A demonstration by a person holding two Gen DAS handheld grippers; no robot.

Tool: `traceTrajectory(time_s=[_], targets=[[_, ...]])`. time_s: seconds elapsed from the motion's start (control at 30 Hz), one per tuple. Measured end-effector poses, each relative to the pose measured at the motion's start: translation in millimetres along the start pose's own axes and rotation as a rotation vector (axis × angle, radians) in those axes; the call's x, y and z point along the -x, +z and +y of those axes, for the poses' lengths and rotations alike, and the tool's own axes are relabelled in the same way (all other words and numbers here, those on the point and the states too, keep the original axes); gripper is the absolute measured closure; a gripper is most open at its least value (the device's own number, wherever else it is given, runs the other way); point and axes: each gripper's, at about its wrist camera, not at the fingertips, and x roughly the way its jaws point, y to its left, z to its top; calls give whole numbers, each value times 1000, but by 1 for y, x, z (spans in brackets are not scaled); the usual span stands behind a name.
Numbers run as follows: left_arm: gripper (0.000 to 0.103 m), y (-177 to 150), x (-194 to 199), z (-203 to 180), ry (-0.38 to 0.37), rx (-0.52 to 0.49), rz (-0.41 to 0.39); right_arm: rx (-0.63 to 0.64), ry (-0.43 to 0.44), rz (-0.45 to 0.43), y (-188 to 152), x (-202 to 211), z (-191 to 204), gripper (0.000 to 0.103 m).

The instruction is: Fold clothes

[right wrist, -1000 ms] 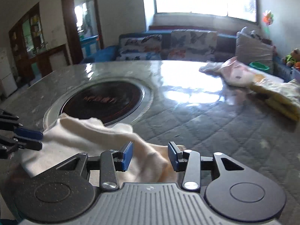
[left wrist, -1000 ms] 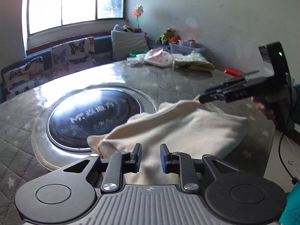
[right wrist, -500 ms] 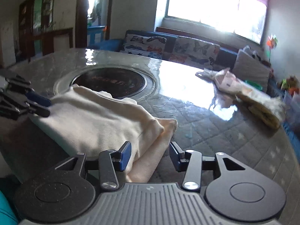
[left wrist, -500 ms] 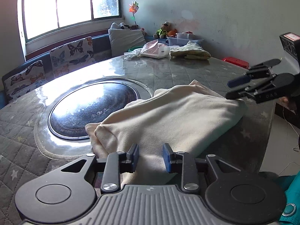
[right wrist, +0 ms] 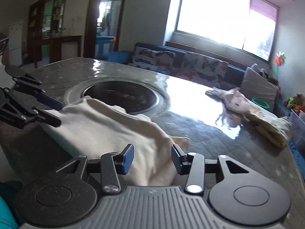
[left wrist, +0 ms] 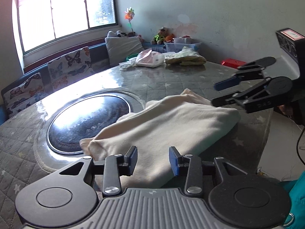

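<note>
A cream folded garment point(left wrist: 162, 126) lies on the grey quilted table point(left wrist: 171, 80), partly over the rim of the round dark glass plate point(left wrist: 87, 122). My left gripper point(left wrist: 153, 160) sits at its near-left end; its jaws are opening, the cloth lies under the gap, and the pads do not press it. My right gripper point(left wrist: 214, 94) hangs open at the garment's right end. In the right wrist view the right gripper point(right wrist: 152, 158) stands open over the garment point(right wrist: 106, 127), with the left gripper point(right wrist: 60, 114) at its far end.
A pink-and-white garment point(left wrist: 150, 58) and a yellowish folded pile point(left wrist: 186, 59) lie at the table's far side. A sofa with butterfly cushions point(left wrist: 68, 64) runs under the window. The table edge drops off at right, by a teal sleeve point(left wrist: 297, 196).
The left jaws have spread wider. The right gripper let go of the garment's far corner, opened and drew back to the right. Both views have rolled, and the garment lies flatter.
</note>
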Motion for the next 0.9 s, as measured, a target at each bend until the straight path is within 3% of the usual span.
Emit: traceTrajectory(time_s=[0.23, 0.47, 0.6, 0.9], targets=[[63, -15, 8, 6, 0, 10, 25, 37, -11, 56, -17, -7, 5, 61], [63, -4, 14, 0, -15, 38, -36, 24, -2, -4, -3, 1, 9, 60], [60, -10, 3, 5, -15, 80, 3, 19, 13, -2, -3, -10, 15, 58], [49, -21, 25, 13, -5, 129, -13, 6, 7, 34, -5, -14, 13, 45]])
